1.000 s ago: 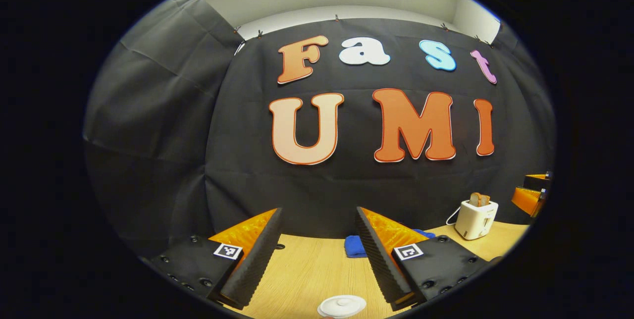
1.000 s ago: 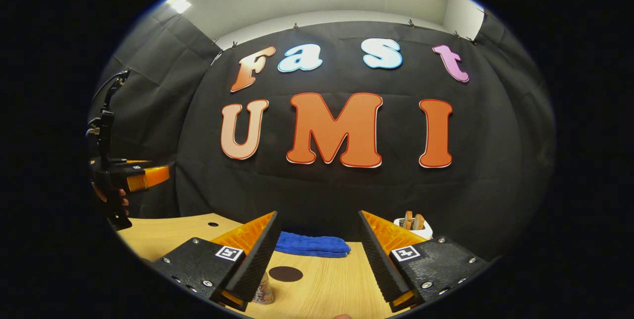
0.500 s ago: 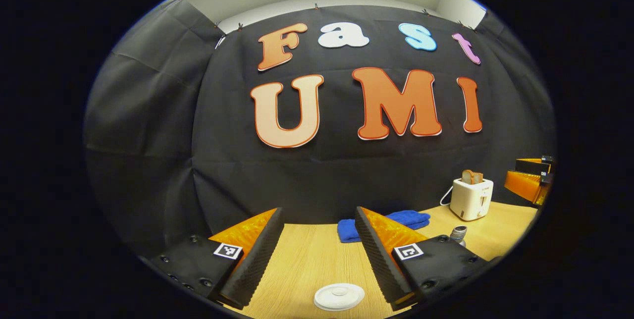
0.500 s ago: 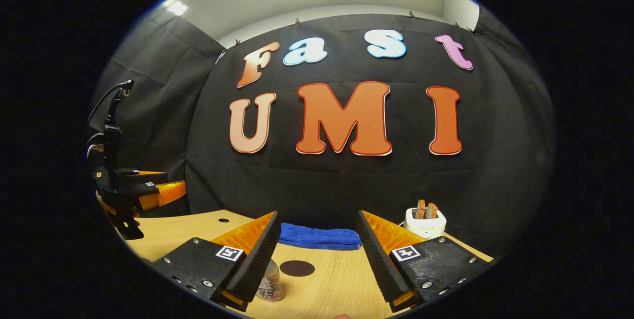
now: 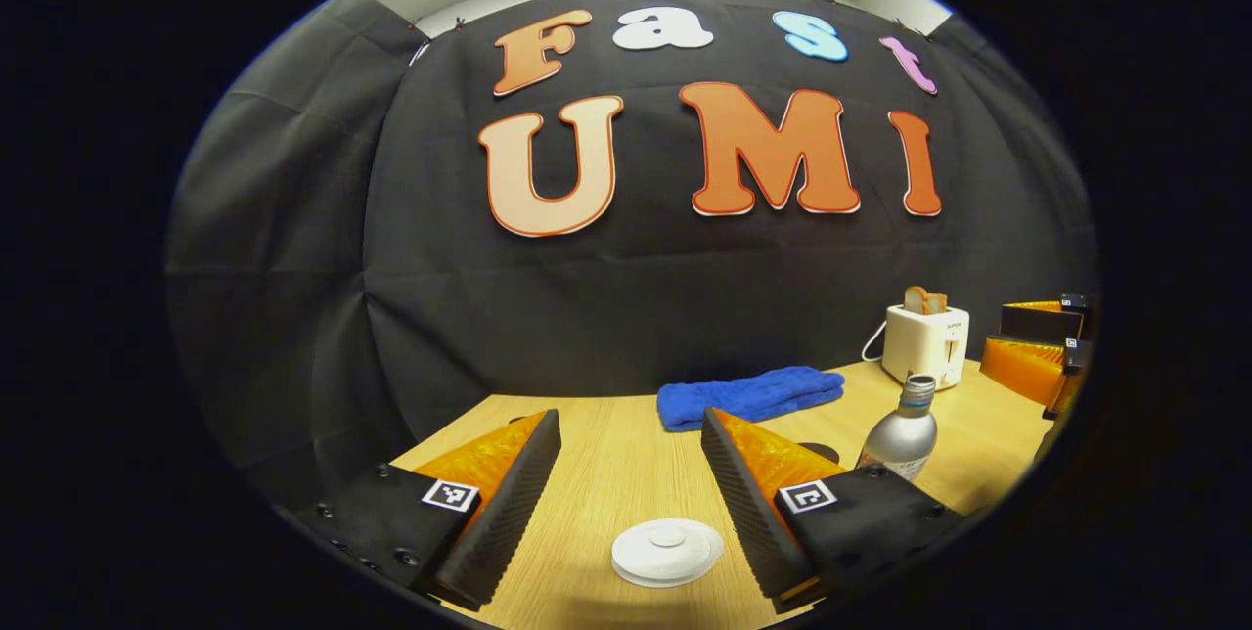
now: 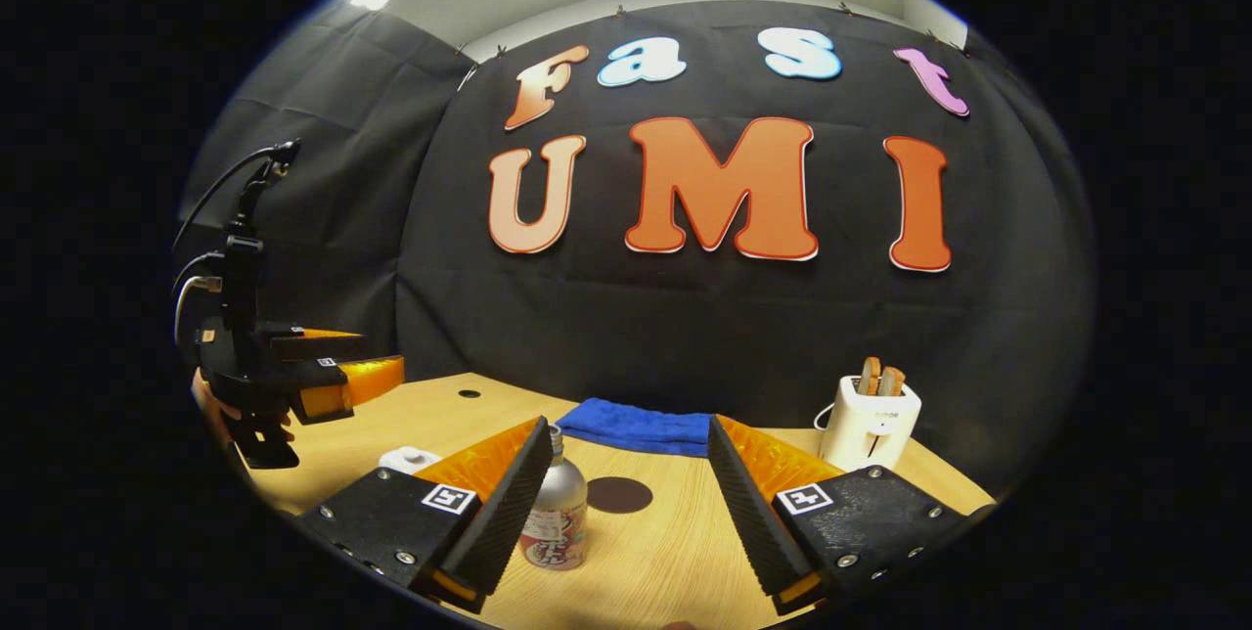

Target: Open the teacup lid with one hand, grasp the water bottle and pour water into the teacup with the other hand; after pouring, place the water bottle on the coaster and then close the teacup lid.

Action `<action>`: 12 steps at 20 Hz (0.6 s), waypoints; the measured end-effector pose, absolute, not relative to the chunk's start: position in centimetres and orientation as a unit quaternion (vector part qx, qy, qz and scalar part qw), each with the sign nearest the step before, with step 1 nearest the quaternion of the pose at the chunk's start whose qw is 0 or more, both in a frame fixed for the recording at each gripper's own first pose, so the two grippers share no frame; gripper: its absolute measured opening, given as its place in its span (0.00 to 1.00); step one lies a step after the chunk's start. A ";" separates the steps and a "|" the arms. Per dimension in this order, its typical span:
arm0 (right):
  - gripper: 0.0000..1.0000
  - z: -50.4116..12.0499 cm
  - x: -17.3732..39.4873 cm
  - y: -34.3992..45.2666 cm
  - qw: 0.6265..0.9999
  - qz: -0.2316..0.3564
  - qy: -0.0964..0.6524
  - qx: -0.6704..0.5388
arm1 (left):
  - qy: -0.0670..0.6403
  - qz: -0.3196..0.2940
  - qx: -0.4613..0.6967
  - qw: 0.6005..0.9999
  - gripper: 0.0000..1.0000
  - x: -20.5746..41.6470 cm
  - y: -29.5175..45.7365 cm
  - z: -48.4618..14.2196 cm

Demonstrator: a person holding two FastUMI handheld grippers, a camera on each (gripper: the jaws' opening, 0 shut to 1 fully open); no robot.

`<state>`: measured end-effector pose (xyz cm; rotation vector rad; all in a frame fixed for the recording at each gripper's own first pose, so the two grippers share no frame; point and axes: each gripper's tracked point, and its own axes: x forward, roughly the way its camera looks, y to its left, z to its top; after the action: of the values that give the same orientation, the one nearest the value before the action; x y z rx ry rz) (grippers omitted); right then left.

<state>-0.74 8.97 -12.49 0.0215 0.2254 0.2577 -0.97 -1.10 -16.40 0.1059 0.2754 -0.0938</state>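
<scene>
My left gripper [image 5: 626, 434] hangs spread and empty above the white teacup lid [image 5: 667, 550]. My right gripper [image 6: 626, 444], also spread, frames open table [image 6: 665, 552]; the water bottle [image 6: 558, 513] stands by its left finger, near the dark coaster [image 6: 619, 494].

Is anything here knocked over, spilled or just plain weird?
Nothing stands out. The water bottle stands upright on the table, the teacup lid is on, the blue towel lies folded, and the toaster holds bread.
</scene>
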 end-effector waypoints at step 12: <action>0.96 -19.6 -1.8 13.0 0.965 0.175 0.194 -0.011 | 0.221 -0.079 0.059 0.970 0.82 -2.2 -2.2 -23.9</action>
<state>-1.77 12.98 -19.56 -0.0214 0.3924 0.3540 -2.22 -2.18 -23.94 0.1202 0.4468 -0.1595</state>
